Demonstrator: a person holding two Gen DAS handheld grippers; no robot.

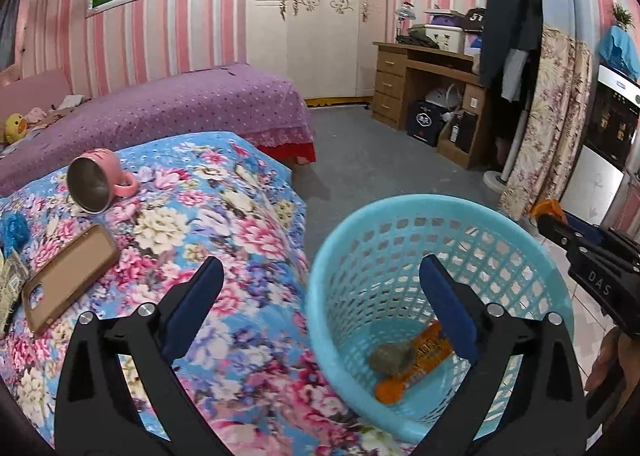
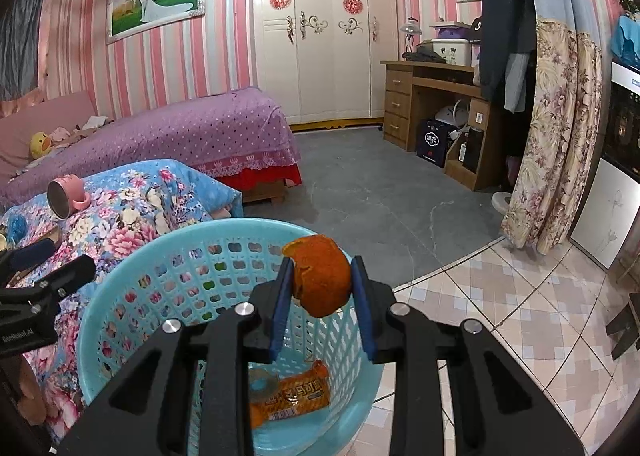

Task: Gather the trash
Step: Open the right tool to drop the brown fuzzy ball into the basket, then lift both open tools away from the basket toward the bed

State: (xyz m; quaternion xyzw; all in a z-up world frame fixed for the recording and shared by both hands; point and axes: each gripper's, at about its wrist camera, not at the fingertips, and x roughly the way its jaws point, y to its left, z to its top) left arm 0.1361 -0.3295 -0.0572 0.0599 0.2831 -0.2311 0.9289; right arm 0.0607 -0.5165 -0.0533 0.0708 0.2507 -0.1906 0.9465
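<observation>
Through my left wrist view, my left gripper (image 1: 320,296) stands spread wide with nothing between its blue pads, hovering over the near left rim of the blue basket (image 1: 400,208), which sits just right of the floral-covered table (image 1: 224,216). Down in the basket lie an orange snack wrapper (image 1: 424,360) and a dull greyish wad (image 1: 392,356) resting on it. Far left on the cloth are a tipped pink mug (image 1: 100,184) and a phone (image 1: 68,276), neither of which looks like trash to me.

Through my right wrist view, my right gripper (image 2: 320,284) is closed narrow on a piece of orange peel (image 2: 320,276), held above the basket's (image 2: 132,264) far right side, with the wrapper (image 2: 296,392) below.

The peel should be light, leathery and a little springy. It curls like a cup, so pinching across its curved sides, as I do, seems sound, though the waxy skin could slip. I judge it needs only a release over the opening, since it cannot break.
</observation>
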